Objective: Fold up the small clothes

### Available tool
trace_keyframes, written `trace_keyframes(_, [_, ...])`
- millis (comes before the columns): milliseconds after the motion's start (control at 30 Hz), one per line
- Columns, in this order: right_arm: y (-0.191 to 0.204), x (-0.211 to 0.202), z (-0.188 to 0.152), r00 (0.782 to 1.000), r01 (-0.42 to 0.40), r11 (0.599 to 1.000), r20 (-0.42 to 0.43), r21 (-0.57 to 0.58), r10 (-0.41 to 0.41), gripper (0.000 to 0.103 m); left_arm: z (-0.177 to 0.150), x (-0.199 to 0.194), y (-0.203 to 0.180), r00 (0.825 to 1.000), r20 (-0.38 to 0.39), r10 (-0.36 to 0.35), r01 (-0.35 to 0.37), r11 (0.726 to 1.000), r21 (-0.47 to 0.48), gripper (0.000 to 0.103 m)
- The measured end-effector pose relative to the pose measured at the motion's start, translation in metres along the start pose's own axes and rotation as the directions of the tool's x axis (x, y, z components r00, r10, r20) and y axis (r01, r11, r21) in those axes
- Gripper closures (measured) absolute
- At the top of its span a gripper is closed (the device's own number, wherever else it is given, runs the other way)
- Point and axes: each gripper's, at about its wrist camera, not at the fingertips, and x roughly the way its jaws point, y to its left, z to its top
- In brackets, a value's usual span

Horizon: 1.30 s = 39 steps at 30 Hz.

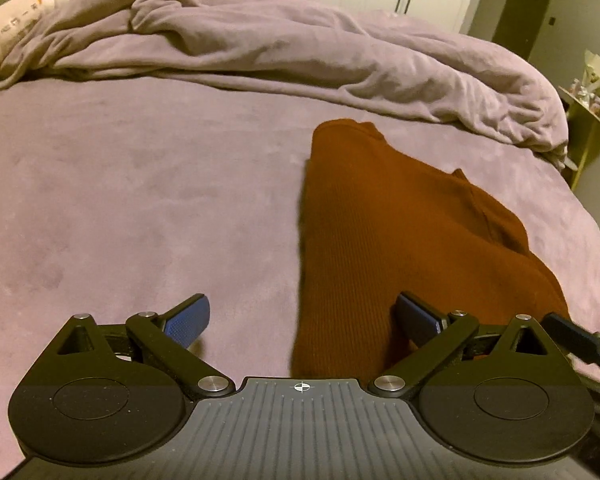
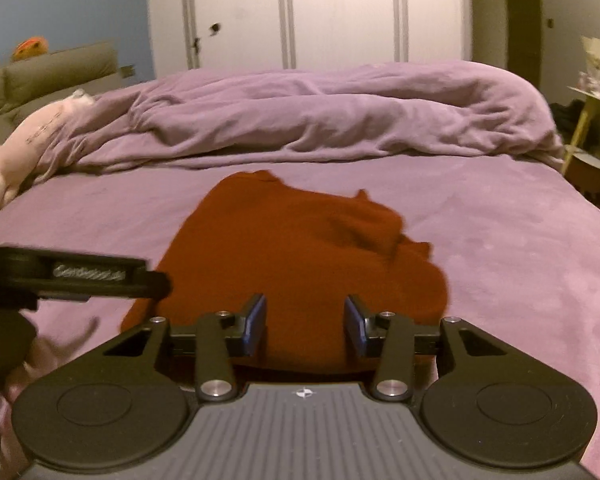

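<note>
My left gripper (image 1: 302,322) is spread wide, nothing pinched. My right gripper (image 2: 305,322) has its 2 pads apart, gripping nothing. Rust-brown ribbed garment (image 2: 284,248) lies partly folded on the purple bed (image 1: 120,200), in front of both grippers, bunched duvet (image 1: 300,48) behind.

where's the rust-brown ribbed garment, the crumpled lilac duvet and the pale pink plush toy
rust-brown ribbed garment (image 2: 300,252), right wrist view, middle of the cloth
crumpled lilac duvet (image 2: 340,116), right wrist view, top of the bunched folds
pale pink plush toy (image 2: 28,140), right wrist view, its body
</note>
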Motion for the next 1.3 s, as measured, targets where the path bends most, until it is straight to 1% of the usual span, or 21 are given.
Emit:
trace_keyframes(100, [0.003,0.013,-0.004,0.997,0.018,0.999,-0.07,-0.035,-0.02,0.061,0.0,0.002,-0.002,1.0,-0.001,-0.002,0.002,1.0,0.03,0.001])
trace_keyframes(200, [0.0,0.009,-0.004,0.997,0.005,0.999,-0.072,-0.053,-0.009,0.061,0.0,0.001,0.0,1.0,-0.003,-0.02,0.02,0.999,0.048,0.001])
trace_keyframes(233, [-0.002,0.005,-0.002,0.998,0.002,0.999,-0.064,-0.049,-0.006,0.06,0.002,0.001,0.004,0.999,-0.016,-0.038,0.039,0.998,0.04,0.001])
trace_keyframes(267, [-0.006,0.001,0.0,0.999,-0.001,0.999,-0.054,-0.039,-0.001,0.055,0.003,0.001,0.008,0.997,-0.033,-0.065,0.065,0.998,0.025,0.001])
trace_keyframes(300, [-0.013,-0.003,0.003,0.999,-0.011,1.0,-0.042,-0.021,0.01,0.052,0.006,0.002,0.014,0.992,-0.059,-0.11,0.111,0.994,0.004,0.001])
trace_keyframes(367, [-0.031,-0.009,0.009,1.0,-0.018,0.999,-0.017,0.027,0.019,0.032,0.013,0.006,0.028,0.97,-0.099,-0.22,0.216,0.975,-0.05,0.001])
trace_keyframes(433, [-0.054,-0.008,0.015,0.999,-0.046,0.995,-0.01,0.09,0.047,0.026,0.02,0.013,0.043,0.937,-0.115,-0.329,0.318,0.942,-0.108,0.001])
trace_keyframes(567, [-0.103,0.029,0.019,0.983,-0.122,0.953,-0.099,0.279,0.155,0.026,0.034,0.039,0.061,0.876,-0.142,-0.461,0.424,0.876,-0.23,0.002])
trace_keyframes(633, [-0.124,0.054,0.015,0.966,-0.149,0.914,-0.142,0.377,0.216,0.026,0.039,0.054,0.062,0.862,-0.158,-0.482,0.438,0.865,-0.246,0.003])
trace_keyframes(667, [-0.132,0.066,0.013,0.95,-0.18,0.883,-0.155,0.434,0.269,0.026,0.041,0.062,0.06,0.856,-0.169,-0.488,0.443,0.862,-0.246,0.005])
trace_keyframes(700, [-0.14,0.077,0.009,0.935,-0.213,0.843,-0.147,0.494,0.322,0.026,0.042,0.071,0.058,0.854,-0.183,-0.486,0.438,0.863,-0.252,0.005])
trace_keyframes(767, [-0.148,0.092,0.009,0.921,-0.243,0.8,-0.129,0.548,0.368,0.026,0.044,0.084,0.054,0.839,-0.189,-0.511,0.458,0.849,-0.263,0.006])
trace_keyframes(833, [-0.15,0.105,0.009,0.908,-0.273,0.772,-0.112,0.574,0.404,0.026,0.047,0.092,0.048,0.833,-0.187,-0.521,0.47,0.844,-0.259,0.009])
trace_keyframes(867, [-0.15,0.112,0.01,0.899,-0.282,0.761,-0.116,0.584,0.422,0.026,0.048,0.097,0.045,0.831,-0.188,-0.524,0.474,0.843,-0.257,0.014])
trace_keyframes(933, [-0.147,0.124,0.011,0.89,-0.294,0.746,-0.114,0.598,0.442,0.025,0.05,0.105,0.041,0.836,-0.188,-0.516,0.467,0.848,-0.252,0.019])
trace_keyframes(1000, [-0.142,0.131,0.012,0.887,-0.303,0.746,-0.11,0.593,0.448,0.026,0.052,0.109,0.038,0.84,-0.179,-0.512,0.463,0.849,-0.255,0.025])
trace_keyframes(1067, [-0.138,0.135,0.014,0.89,-0.299,0.757,-0.118,0.581,0.441,0.035,0.054,0.112,0.039,0.841,-0.171,-0.513,0.461,0.846,-0.268,0.037])
trace_keyframes(1100, [-0.136,0.136,0.014,0.892,-0.293,0.76,-0.12,0.581,0.435,0.053,0.054,0.111,0.04,0.841,-0.164,-0.516,0.463,0.842,-0.275,0.04])
trace_keyframes(1133, [-0.135,0.139,0.014,0.892,-0.292,0.753,-0.115,0.59,0.437,0.06,0.054,0.111,0.041,0.839,-0.159,-0.521,0.468,0.839,-0.28,0.045])
trace_keyframes(1167, [-0.133,0.139,0.014,0.895,-0.289,0.75,-0.11,0.594,0.432,0.062,0.054,0.108,0.041,0.839,-0.154,-0.522,0.472,0.839,-0.272,0.049])
trace_keyframes(1300, [-0.117,0.128,0.025,0.901,-0.303,0.776,-0.1,0.553,0.422,0.067,0.062,0.093,0.04,0.845,-0.139,-0.516,0.478,0.846,-0.234,0.053])
